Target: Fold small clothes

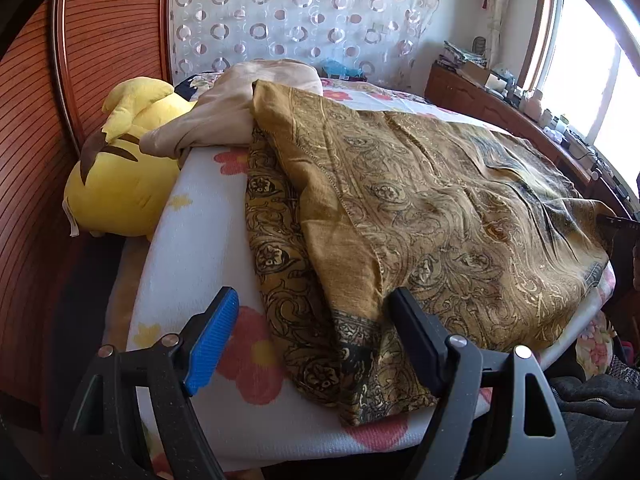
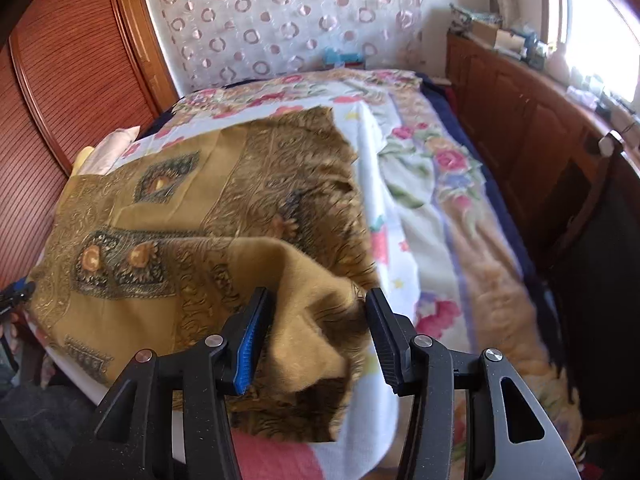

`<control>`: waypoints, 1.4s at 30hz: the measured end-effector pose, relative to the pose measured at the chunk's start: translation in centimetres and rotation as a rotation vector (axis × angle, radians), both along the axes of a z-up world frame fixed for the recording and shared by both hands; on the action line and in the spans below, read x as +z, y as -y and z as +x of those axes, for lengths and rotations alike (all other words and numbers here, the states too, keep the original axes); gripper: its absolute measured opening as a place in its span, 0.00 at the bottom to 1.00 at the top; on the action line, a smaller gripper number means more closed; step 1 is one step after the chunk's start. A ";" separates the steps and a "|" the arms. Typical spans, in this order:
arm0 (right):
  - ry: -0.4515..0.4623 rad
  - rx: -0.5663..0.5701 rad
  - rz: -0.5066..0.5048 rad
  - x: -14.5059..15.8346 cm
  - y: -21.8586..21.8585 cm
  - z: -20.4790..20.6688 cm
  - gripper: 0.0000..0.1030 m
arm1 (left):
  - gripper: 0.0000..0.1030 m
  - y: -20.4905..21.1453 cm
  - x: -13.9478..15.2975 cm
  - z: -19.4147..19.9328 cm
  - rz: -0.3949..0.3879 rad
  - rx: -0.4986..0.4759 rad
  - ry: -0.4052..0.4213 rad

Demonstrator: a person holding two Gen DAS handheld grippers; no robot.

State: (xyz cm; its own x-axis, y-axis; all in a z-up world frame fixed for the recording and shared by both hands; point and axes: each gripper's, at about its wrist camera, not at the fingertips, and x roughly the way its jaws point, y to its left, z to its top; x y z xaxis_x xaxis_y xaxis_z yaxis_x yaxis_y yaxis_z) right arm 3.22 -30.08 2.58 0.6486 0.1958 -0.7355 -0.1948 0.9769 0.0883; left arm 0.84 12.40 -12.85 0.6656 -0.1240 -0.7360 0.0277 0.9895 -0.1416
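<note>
An ochre garment (image 1: 400, 200) with a dark paisley print lies spread over a white flowered pad (image 1: 200, 216) on the bed. Its near hem corner lies below and between the fingers of my left gripper (image 1: 316, 332), which stands wide open without touching it. In the right wrist view the same garment (image 2: 160, 208) has a loose fold (image 2: 308, 320) humped up between the fingers of my right gripper (image 2: 316, 332). Those jaws stand apart, and the pads are not pressing the cloth.
A yellow plush toy (image 1: 116, 176) and a beige garment (image 1: 224, 112) sit at the pad's far left. A ribbed wooden wardrobe (image 1: 40, 160) stands on the left. A wooden cabinet (image 2: 520, 120) with clutter runs under the window. The flowered bedspread (image 2: 440, 200) lies to the right.
</note>
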 end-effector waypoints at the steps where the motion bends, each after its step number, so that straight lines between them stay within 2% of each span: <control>1: -0.009 0.009 0.005 -0.1 -0.3 0.1 0.49 | 0.76 0.0 -0.1 0.0 -0.002 0.000 -0.002; 2: -0.014 0.019 0.006 -0.2 -0.6 0.2 0.49 | 0.77 0.0 -0.2 0.0 -0.004 0.000 -0.004; 3: -0.020 0.032 0.002 -0.2 -1.0 0.4 0.43 | 0.77 0.0 -0.3 0.1 -0.006 0.000 -0.007; 4: -0.020 0.047 -0.001 -0.1 -1.4 0.5 0.24 | 0.77 0.0 -0.4 0.1 -0.008 0.001 -0.009; 6: -0.005 0.083 0.005 0.4 -2.4 0.7 0.08 | 0.77 0.0 -0.5 0.1 -0.002 0.000 -0.004; 8: 0.039 0.109 0.039 1.8 -3.3 0.9 0.05 | 0.77 0.0 -0.4 0.1 -0.001 0.002 -0.003; 10: 0.117 0.142 0.120 4.0 -3.9 0.8 0.05 | 0.77 0.0 -0.4 0.1 -0.001 0.005 0.000; 14: 0.312 0.142 0.260 8.5 -3.3 -0.6 0.05 | 0.77 0.0 -0.4 0.0 -0.001 0.009 0.004; 16: 0.363 0.098 0.295 9.3 -2.1 -1.2 0.05 | 0.77 0.0 -0.4 -0.1 -0.003 0.010 0.006; 18: 0.344 0.065 0.290 8.7 -0.8 -1.4 0.05 | 0.77 0.1 -0.4 -0.2 -0.002 0.010 0.010; 24: 0.197 -0.023 0.120 2.9 2.5 -2.5 0.05 | 0.77 0.1 -0.4 -0.3 0.007 0.014 0.015; 27: 0.156 -0.042 0.087 1.4 3.7 -2.9 0.10 | 0.77 0.1 -0.4 -0.3 0.007 0.018 0.015; 29: 0.152 -0.056 0.053 1.2 3.8 -3.1 0.11 | 0.78 0.2 -0.4 -0.3 0.011 0.021 0.015; 33: 0.153 -0.061 -0.001 1.6 2.5 -3.4 0.19 | 0.78 0.2 -0.4 -0.4 0.012 0.022 0.015; 37: 0.161 -0.067 -0.054 2.1 1.0 -3.2 0.34 | 0.78 0.2 -0.4 -0.4 0.012 0.022 0.018; 42: 0.206 -0.066 -0.108 2.9 -1.0 -3.6 0.47 | 0.78 0.2 -0.4 -0.4 0.012 0.024 0.017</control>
